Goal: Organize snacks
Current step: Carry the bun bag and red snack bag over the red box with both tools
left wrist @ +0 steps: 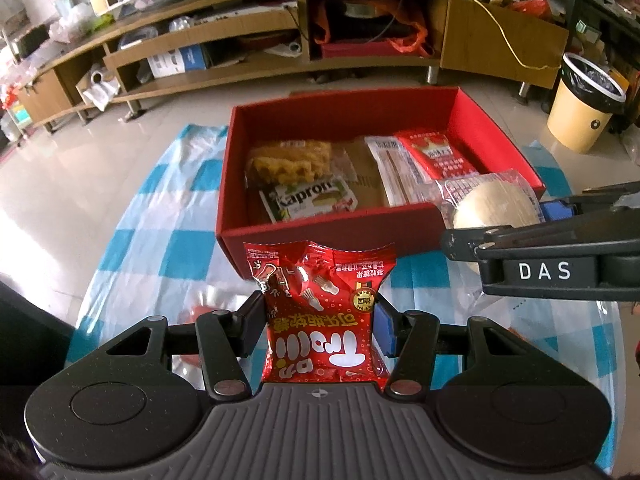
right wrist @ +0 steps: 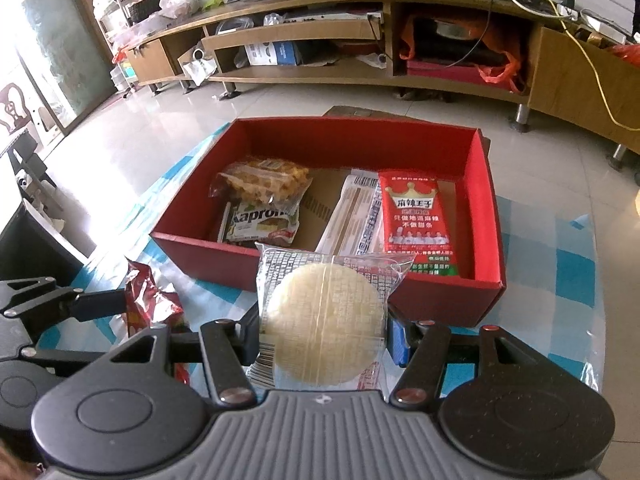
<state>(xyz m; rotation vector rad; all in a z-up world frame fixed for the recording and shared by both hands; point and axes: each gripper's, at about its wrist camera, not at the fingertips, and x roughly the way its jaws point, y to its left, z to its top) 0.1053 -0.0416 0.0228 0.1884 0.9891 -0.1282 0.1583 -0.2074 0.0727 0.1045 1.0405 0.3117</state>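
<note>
My left gripper is shut on a red Trolli candy bag, held just in front of the red box. My right gripper is shut on a clear-wrapped round rice cake, held before the box's near wall. The rice cake also shows in the left wrist view, and the candy bag shows in the right wrist view. Inside the box lie a waffle pack, a Kaprom wafer pack, a white striped pack and a red spicy snack pack.
The box stands on a blue and white checked cloth over a table. Beyond it are a tiled floor, a long wooden TV stand and a yellow waste bin at the right.
</note>
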